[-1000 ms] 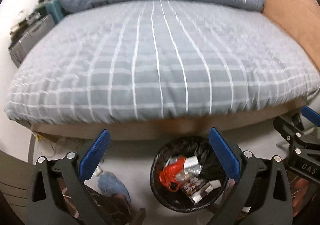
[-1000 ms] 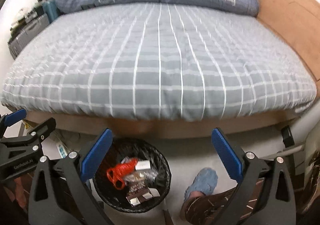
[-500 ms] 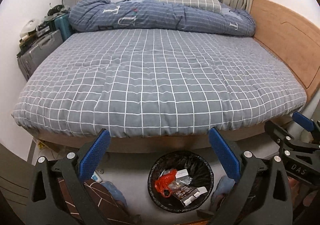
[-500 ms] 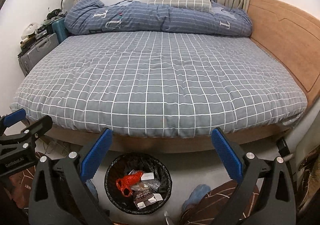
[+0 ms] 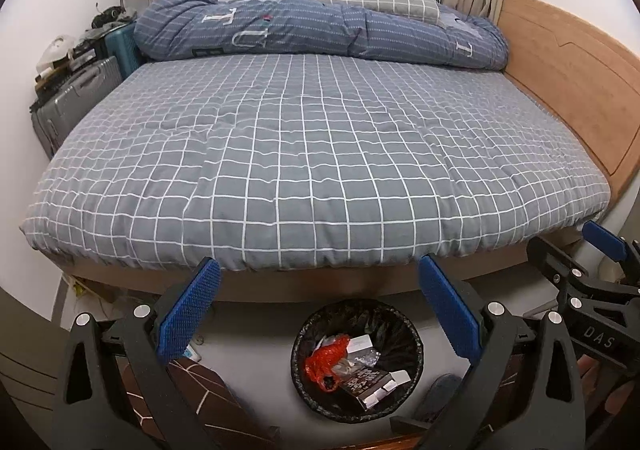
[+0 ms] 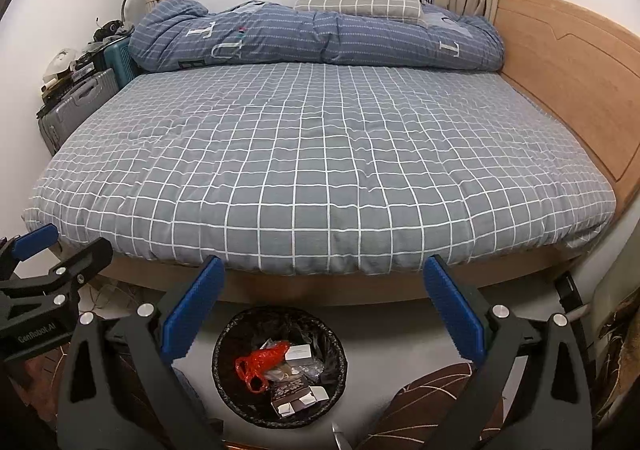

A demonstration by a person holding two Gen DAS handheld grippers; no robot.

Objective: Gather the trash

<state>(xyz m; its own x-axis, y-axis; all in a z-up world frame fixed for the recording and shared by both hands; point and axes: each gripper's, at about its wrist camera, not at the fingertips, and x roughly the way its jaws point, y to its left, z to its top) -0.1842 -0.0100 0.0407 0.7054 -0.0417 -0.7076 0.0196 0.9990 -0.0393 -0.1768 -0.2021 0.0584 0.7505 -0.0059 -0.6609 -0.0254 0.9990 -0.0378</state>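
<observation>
The trash bin (image 5: 356, 360) sits on the floor at the foot of the bed (image 5: 320, 153), holding a red bag (image 5: 326, 362) and small boxes. Both the left tongs (image 5: 320, 314) and right tongs (image 6: 322, 310) hang above it, spread wide, gripping nothing.

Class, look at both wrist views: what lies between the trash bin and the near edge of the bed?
Only bare pale floor separates the trash bin from the bed frame; both wrist views show it.
</observation>
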